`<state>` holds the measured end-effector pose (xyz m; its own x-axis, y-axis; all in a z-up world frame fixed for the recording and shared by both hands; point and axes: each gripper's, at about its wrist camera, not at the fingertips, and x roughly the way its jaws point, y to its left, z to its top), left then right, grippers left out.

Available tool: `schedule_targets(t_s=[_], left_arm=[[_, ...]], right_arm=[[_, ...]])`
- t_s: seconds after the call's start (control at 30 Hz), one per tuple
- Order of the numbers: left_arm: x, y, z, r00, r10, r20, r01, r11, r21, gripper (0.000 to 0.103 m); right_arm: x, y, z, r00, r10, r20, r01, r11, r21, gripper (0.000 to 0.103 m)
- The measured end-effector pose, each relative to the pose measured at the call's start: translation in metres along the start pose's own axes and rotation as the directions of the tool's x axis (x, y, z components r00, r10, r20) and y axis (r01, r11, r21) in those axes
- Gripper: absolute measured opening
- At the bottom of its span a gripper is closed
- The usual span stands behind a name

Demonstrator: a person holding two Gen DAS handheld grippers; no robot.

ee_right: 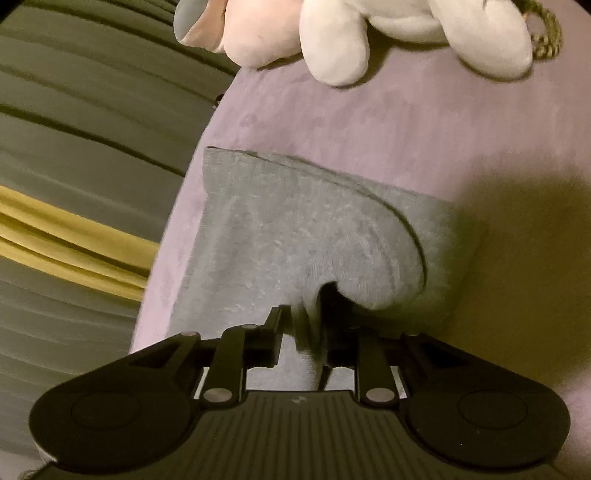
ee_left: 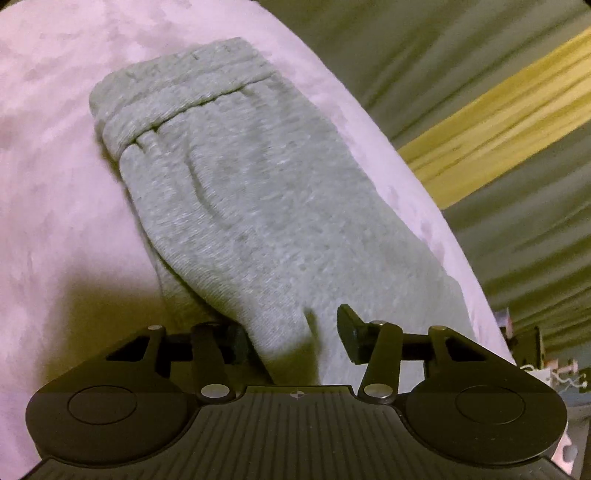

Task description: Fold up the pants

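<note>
Lying folded on the lilac bed cover (ee_left: 55, 184), the grey pants (ee_left: 251, 206) reach right up to both claws. My left claw (ee_left: 291, 336) is spread, cloth bunched between its fingers. My right claw (ee_right: 301, 332) is pinching a fold of the pants. The cover's edge runs just beside the pants, dropping to striped fabric (ee_left: 480, 122). A plush toy (ee_right: 369, 33) sits well beyond, with bare cover between.
</note>
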<state>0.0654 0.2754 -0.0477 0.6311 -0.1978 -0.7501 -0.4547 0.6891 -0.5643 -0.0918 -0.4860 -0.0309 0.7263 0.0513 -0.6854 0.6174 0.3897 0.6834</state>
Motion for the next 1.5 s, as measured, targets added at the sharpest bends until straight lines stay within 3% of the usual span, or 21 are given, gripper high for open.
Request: schedule_targets(t_s=[0.27, 0.4, 0.63, 0.7, 0.77, 0.83, 0.87, 0.9, 0.97, 1.03, 1.1, 1.13, 1.2, 1.23, 1.3, 1.4, 1.5], left_arm=[[-0.027, 0.009, -0.003, 0.999, 0.032, -0.001, -0.032, 0.999, -0.017, 0.019], [-0.036, 0.004, 0.0, 0.999, 0.035, 0.021, -0.035, 0.999, -0.005, 0.014], [-0.065, -0.002, 0.004, 0.996, -0.02, 0.086, 0.018, 1.0, 0.022, 0.013], [-0.071, 0.004, 0.002, 0.996, -0.018, 0.088, 0.017, 1.0, 0.016, 0.013], [-0.071, 0.012, -0.001, 0.997, 0.009, 0.071, -0.01, 1.0, 0.008, 0.013], [-0.063, 0.018, -0.002, 0.996, 0.087, 0.024, -0.086, 0.996, -0.017, 0.02], [-0.062, 0.023, -0.003, 0.99, 0.142, 0.017, -0.142, 0.989, -0.032, 0.022], [-0.064, 0.025, -0.004, 0.983, 0.18, 0.025, -0.179, 0.983, -0.04, 0.033], [-0.077, 0.025, -0.006, 0.972, 0.223, 0.074, -0.22, 0.974, -0.055, 0.053], [-0.096, 0.016, -0.008, 0.95, 0.272, 0.152, -0.27, 0.962, -0.035, 0.059], [-0.11, 0.0, -0.013, 0.925, 0.304, 0.229, -0.315, 0.949, 0.014, 0.072], [-0.116, -0.011, -0.018, 0.912, 0.309, 0.269, -0.333, 0.942, 0.046, 0.075], [-0.123, -0.033, -0.028, 0.899, 0.289, 0.328, -0.34, 0.934, 0.109, 0.083], [-0.123, -0.047, -0.035, 0.899, 0.265, 0.347, -0.332, 0.932, 0.147, 0.085], [-0.116, -0.071, -0.048, 0.919, 0.196, 0.343, -0.282, 0.933, 0.223, 0.098], [-0.086, -0.109, -0.073, 0.96, 0.109, 0.259, -0.196, 0.92, 0.34, 0.098], [-0.044, -0.136, -0.1, 0.986, 0.095, 0.14, -0.146, 0.898, 0.414, 0.098]], right_arm=[[0.006, 0.018, -0.001, 0.999, -0.033, 0.025, 0.035, 0.997, -0.067, 0.009], [-0.001, 0.026, -0.004, 0.997, -0.048, 0.066, 0.054, 0.994, -0.092, 0.007], [-0.046, 0.021, 0.005, 0.98, 0.164, 0.116, -0.167, 0.986, 0.022, 0.006], [-0.053, 0.015, 0.005, 0.981, 0.146, 0.128, -0.147, 0.989, -0.001, 0.006], [-0.047, 0.009, 0.003, 0.99, 0.078, 0.119, -0.074, 0.997, -0.037, 0.006], [-0.033, 0.001, 0.001, 0.996, -0.051, 0.077, 0.055, 0.997, -0.057, 0.008], [-0.027, -0.001, 0.0, 0.988, -0.14, 0.068, 0.146, 0.986, -0.086, 0.009], [-0.024, -0.002, -0.001, 0.979, -0.187, 0.077, 0.194, 0.976, -0.097, 0.009], [-0.03, -0.001, 0.0, 0.979, -0.172, 0.108, 0.18, 0.981, -0.072, 0.017], [-0.038, 0.012, 0.002, 0.953, -0.243, 0.179, 0.269, 0.953, -0.14, 0.039], [-0.046, 0.024, 0.001, 0.933, -0.261, 0.249, 0.315, 0.926, -0.206, 0.045], [-0.049, 0.029, -0.001, 0.925, -0.262, 0.277, 0.326, 0.919, -0.221, 0.054], [-0.056, 0.036, -0.002, 0.918, -0.242, 0.315, 0.322, 0.918, -0.231, 0.06], [-0.06, 0.036, -0.001, 0.918, -0.226, 0.326, 0.311, 0.921, -0.236, 0.06], [-0.056, 0.044, -0.005, 0.937, -0.146, 0.316, 0.241, 0.927, -0.286, 0.065], [-0.043, 0.053, -0.01, 0.969, -0.062, 0.239, 0.14, 0.935, -0.327, 0.071], [-0.041, 0.054, -0.011, 0.964, -0.055, 0.262, 0.139, 0.94, -0.313, 0.071]])
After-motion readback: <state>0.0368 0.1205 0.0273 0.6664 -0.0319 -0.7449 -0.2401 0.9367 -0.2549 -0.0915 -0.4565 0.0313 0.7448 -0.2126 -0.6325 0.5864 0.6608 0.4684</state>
